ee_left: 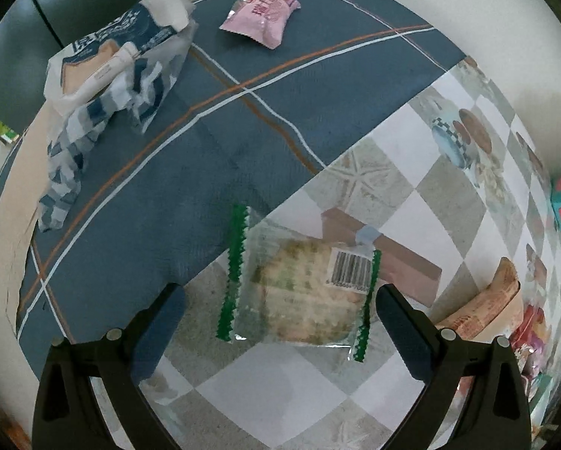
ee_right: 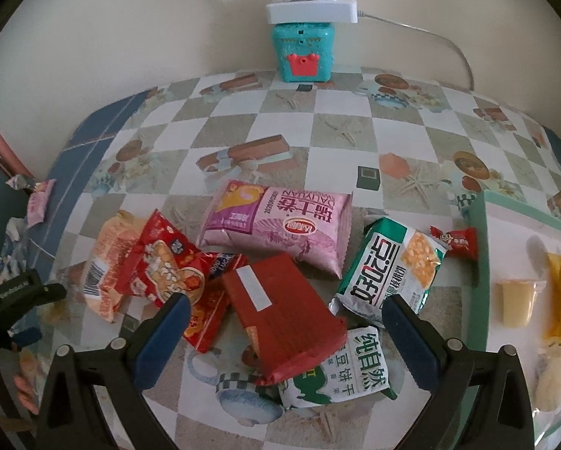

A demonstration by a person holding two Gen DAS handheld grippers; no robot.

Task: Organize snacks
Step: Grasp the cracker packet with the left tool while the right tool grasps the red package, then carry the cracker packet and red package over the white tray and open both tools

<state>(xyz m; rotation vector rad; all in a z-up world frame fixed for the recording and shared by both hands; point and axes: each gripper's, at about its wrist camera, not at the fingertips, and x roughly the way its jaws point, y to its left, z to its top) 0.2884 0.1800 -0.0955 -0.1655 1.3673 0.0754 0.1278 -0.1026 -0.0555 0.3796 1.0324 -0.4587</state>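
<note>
In the left wrist view my left gripper (ee_left: pixel 280 318) is open, its fingers on either side of a clear cracker packet with green edges (ee_left: pixel 299 285) lying on the table. A pink snack bag (ee_left: pixel 261 13) lies far back on the blue cloth. In the right wrist view my right gripper (ee_right: pixel 286 322) is open above a pile of snacks: a red packet (ee_right: pixel 280 311), a large pink bag (ee_right: pixel 276 225), a green-white cracker bag (ee_right: pixel 389 266), a red popcorn-style bag (ee_right: pixel 160 262), an orange packet (ee_right: pixel 108 262) and a green-white biscuit bag (ee_right: pixel 340 375).
A blue-white crumpled bag (ee_left: pixel 111 71) lies at back left on the blue cloth (ee_left: pixel 243 120). A green-rimmed tray (ee_right: pixel 479 247) at right holds a jelly cup (ee_right: pixel 516 300) and yellow packets. A teal toy box (ee_right: pixel 302 52) with a white power strip stands by the wall. The left gripper shows at left (ee_right: pixel 14 300).
</note>
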